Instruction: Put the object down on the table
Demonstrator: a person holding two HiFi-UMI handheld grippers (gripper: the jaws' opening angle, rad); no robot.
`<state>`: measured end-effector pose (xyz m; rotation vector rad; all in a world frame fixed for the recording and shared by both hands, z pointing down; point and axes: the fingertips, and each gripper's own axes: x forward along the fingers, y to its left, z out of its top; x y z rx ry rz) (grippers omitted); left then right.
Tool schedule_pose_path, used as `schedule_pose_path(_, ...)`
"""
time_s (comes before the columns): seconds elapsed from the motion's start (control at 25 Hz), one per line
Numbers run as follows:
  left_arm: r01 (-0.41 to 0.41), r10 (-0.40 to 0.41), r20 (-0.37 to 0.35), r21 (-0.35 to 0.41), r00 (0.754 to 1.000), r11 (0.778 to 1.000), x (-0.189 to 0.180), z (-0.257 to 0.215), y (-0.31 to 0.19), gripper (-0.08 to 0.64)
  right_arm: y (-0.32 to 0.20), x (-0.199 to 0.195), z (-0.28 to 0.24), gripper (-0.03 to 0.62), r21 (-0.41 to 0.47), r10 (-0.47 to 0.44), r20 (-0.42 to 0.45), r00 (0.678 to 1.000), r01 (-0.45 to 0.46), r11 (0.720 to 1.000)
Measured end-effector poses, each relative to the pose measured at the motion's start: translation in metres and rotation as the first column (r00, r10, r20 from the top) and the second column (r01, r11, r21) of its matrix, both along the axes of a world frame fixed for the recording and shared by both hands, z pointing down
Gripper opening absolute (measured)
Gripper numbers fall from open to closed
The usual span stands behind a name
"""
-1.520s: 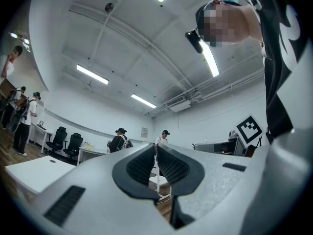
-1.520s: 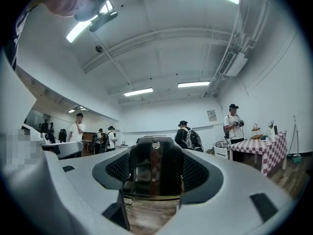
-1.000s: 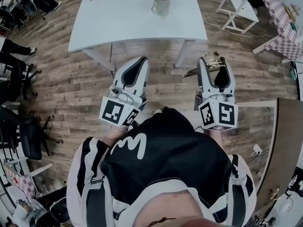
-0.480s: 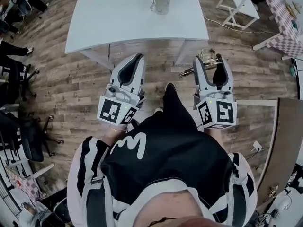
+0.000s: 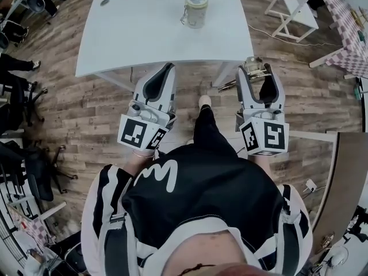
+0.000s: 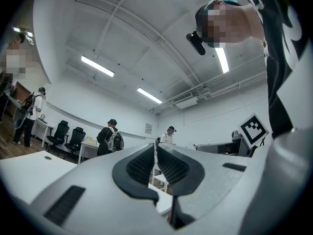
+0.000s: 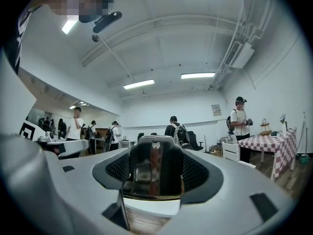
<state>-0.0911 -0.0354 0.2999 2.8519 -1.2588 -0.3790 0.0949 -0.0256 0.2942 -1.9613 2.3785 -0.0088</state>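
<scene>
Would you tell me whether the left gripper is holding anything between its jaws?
No, the grey left gripper has its black padded jaws pressed together with nothing between them.

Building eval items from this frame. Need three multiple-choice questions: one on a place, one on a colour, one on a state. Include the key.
1. Where does the lidded jar stand?
A) on the wooden floor
B) on the table
C) on a chair

2. What colour is the top of that table?
A) white
B) black
C) brown wood

3. What state is the right gripper in?
A) open and empty
B) shut with nothing between its jaws
C) shut on a shiny metal object

Key:
1 B, since the head view shows the jar upright on the tabletop ahead of both grippers.
2 A, since the top is plain white against the brown plank floor.
3 C, since the right gripper view shows the metal piece clamped between the jaws.
</scene>
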Motion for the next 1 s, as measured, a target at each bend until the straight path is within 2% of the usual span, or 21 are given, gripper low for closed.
schedule_pose_path(0.6, 0.072, -0.072, -0.001, 0.002, 0.997, 0.997, 0.033, -0.011, -0.175, 0.021, -0.191, 0.035, -0.012, 0.296, -0.003, -0.079, -0.012, 0.997, 0.079, 0.997)
schedule_pose_path(1.0, 0.119, -0.118, -0.017, 0.009, 0.993, 0.993, 0.052, -0.016, -0.253, 0.021, -0.276, 0.051, -0.015, 0.296, -0.011, -0.127, -0.023, 0.992, 0.127, 0.992)
